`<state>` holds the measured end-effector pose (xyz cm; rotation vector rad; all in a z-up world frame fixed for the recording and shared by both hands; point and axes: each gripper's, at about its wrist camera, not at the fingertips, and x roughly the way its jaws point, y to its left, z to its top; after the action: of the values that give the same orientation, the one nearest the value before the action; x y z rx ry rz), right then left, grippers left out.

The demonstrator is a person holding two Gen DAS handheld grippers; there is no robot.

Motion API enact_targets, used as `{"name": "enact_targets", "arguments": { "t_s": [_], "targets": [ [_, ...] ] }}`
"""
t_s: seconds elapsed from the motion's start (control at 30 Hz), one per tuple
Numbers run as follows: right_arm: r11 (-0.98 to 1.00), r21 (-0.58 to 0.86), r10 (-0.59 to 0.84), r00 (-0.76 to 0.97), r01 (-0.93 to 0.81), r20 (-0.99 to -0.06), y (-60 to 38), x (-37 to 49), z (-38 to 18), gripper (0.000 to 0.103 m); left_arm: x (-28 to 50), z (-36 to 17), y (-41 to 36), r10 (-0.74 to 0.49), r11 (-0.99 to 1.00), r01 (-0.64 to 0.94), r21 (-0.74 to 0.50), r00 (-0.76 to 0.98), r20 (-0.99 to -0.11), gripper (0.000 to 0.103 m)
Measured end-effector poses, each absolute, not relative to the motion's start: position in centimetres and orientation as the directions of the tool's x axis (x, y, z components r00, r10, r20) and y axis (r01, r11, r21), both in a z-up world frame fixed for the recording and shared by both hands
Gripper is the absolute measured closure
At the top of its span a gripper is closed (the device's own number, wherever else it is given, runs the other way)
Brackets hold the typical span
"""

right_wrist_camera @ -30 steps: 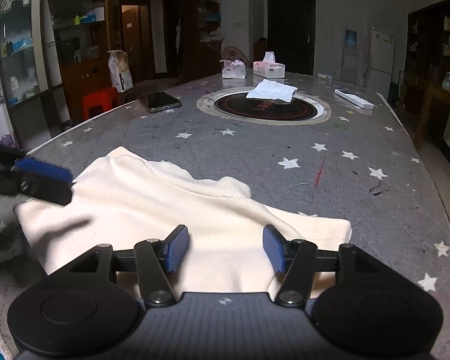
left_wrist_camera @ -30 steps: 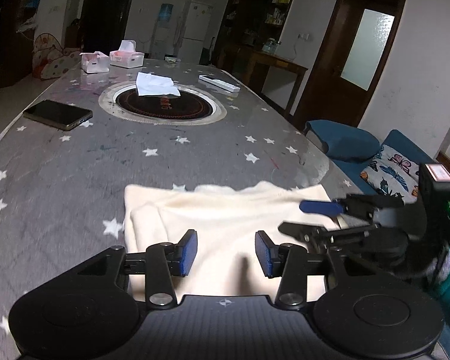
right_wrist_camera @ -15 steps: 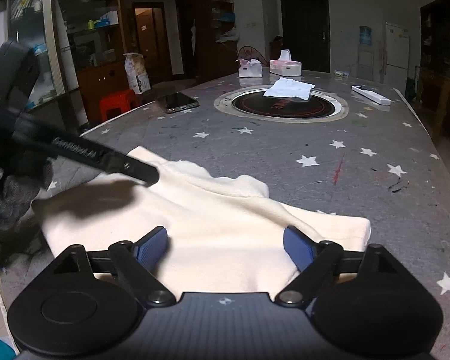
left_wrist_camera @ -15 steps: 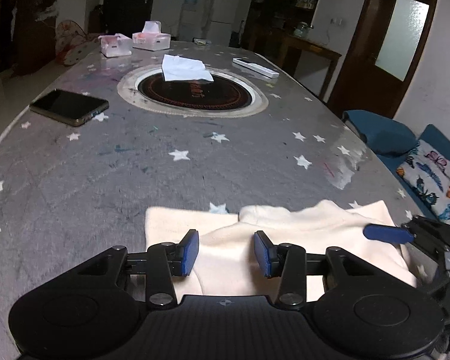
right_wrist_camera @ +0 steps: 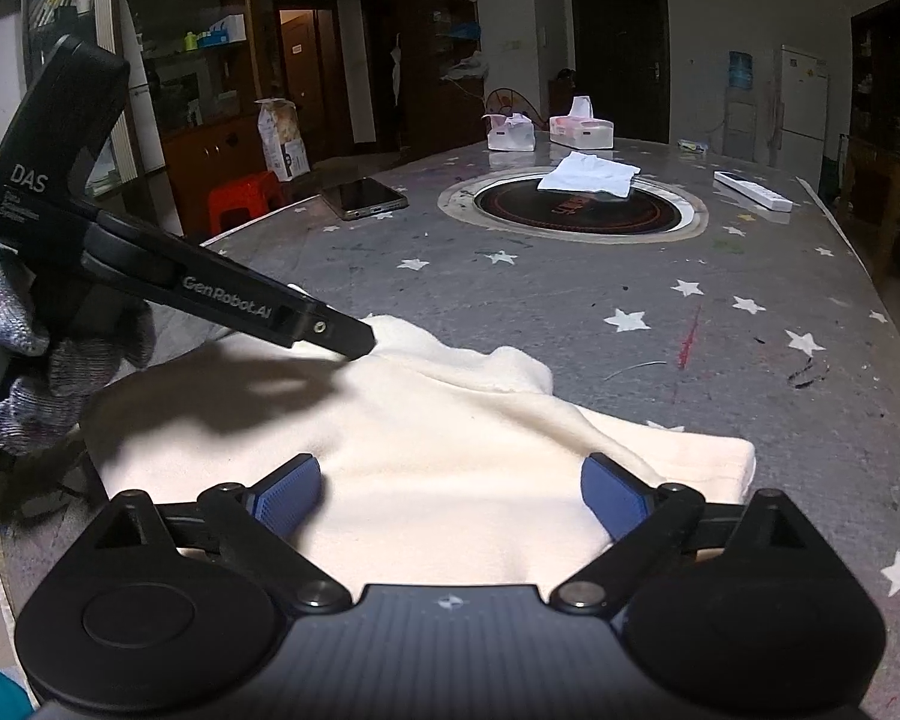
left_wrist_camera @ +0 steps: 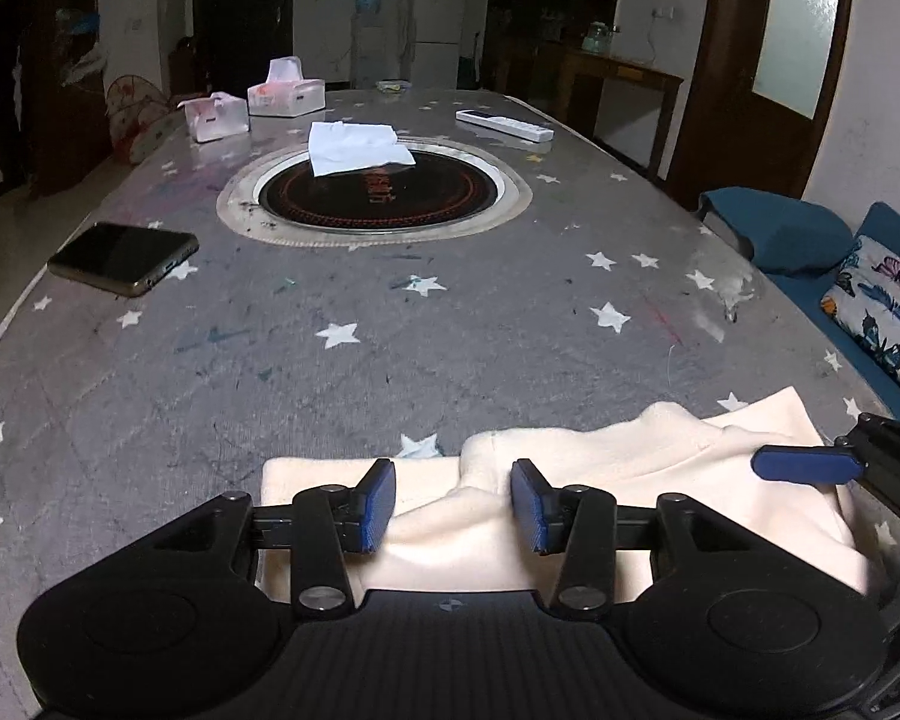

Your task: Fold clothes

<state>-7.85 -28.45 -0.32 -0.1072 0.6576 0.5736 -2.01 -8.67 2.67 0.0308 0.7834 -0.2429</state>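
Cream garment [right_wrist_camera: 450, 450]: one; claws: two; tissue boxes [left_wrist_camera: 286, 95]: two; phone [left_wrist_camera: 123, 258]: one.

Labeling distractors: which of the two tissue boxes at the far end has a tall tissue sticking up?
The pink-and-white tissue box, the wider one farther back. A tall tissue stands from its top; the smaller box beside it shows only a low crumpled tuft.

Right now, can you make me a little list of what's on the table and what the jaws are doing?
garment: cream garment, partly folded, at the table's near edge
table: grey star-print cloth
left gripper: jaws apart, opening, a fabric ridge between them
right gripper: jaws wide, opening, over the cloth, not pinching
phone: lying flat
round cooktop: white tissue on it
remote: far side
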Motion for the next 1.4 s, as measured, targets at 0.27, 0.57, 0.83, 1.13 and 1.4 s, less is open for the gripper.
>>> {"name": "enact_targets", "arguments": {
  "t_s": [0.27, 0.57, 0.83, 1.13, 1.4],
  "targets": [
    [0.837, 0.08, 0.47, 0.638, -0.541, -0.61, -28.2, -7.8, -0.3, 0.001, -2.6, 3.4, -8.6, -0.197, 0.976, 0.208, -0.068, 0.696, -0.691, 0.045],
    [0.837, 0.078, 0.469, 0.637, -0.541, -0.612, -28.1, -7.8, -0.4, 0.0, -6.3, 4.7, -7.6, -0.243, 0.968, 0.221, -0.117, 0.724, -0.645, 0.03],
    [0.837, 0.077, 0.468, 0.637, -0.541, -0.612, -28.1, -7.8, -0.4, 0.0, -9.5, 2.7, -7.1, -0.194, 0.977, 0.201, -0.065, 0.725, -0.661, 0.029],
    [0.836, 0.08, 0.471, 0.636, -0.542, -0.612, -28.1, -7.8, -0.3, 0.0, -9.7, 1.9, -6.8, -0.166, 0.982, 0.187, -0.034, 0.753, -0.637, 0.024],
    [0.849, 0.11, 0.482, 0.671, -0.518, -0.563, -28.8, -9.1, 1.6, 0.0, -12.4, 3.6, -6.2, -0.182, 0.977, 0.213, -0.017, 0.786, -0.59, 0.022]
  ]
}}
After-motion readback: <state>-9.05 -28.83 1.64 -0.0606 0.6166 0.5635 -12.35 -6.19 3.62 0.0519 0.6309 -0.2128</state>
